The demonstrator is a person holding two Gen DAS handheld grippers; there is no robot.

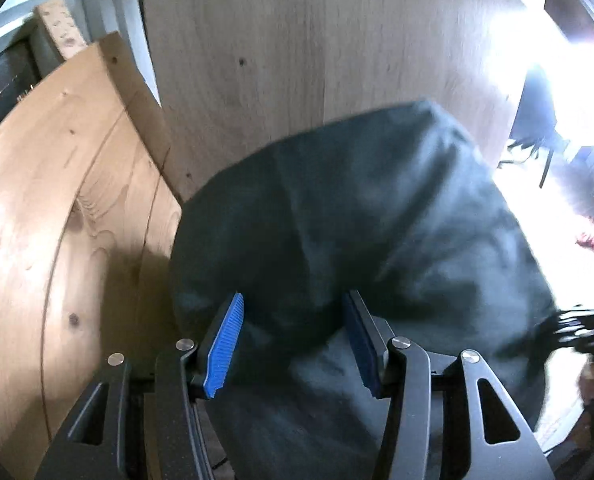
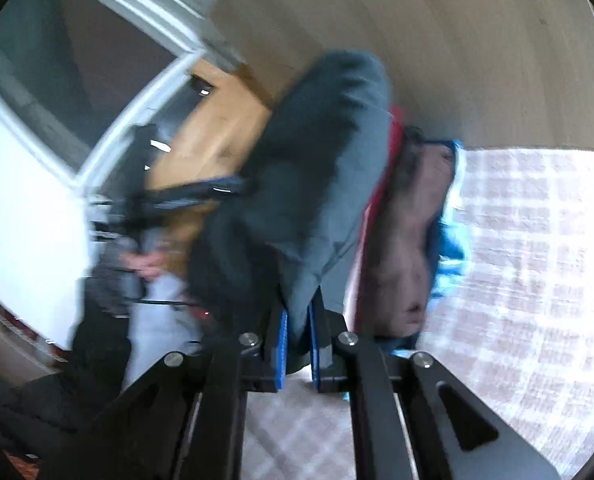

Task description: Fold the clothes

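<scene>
Your right gripper [image 2: 297, 344] has its blue pads pinched together on an edge of the dark garment [image 2: 297, 168]; the cloth runs straight up and away from between the fingertips, so you are carrying a fold rather than reaching for one. Your left gripper [image 1: 293, 340] stands half apart, with the same dark garment [image 1: 357, 220] bunched between and beyond its pads [image 1: 225, 344]. Whether those pads actually press the cloth I cannot tell; it looks more draped than gripped.

The step in hand seems to be bringing one side of the garment across. Your next move likely calls for laying the held edge down squarely on the rest of the cloth before letting go, with the left side pinned so that the bundle does not slide.

Just right of your right fingers lies a pile of other clothing [image 2: 413, 240], with red, brownish and blue pieces against the garment's far side; keep the carried edge from dragging it. Beyond your left fingers and to their left, two wooden boards [image 1: 57, 220] meet at a seam with the pale table surface [image 1: 297, 40] further out; that seam could snag a hem. Far right of the left fingers the view is washed out by glare.
</scene>
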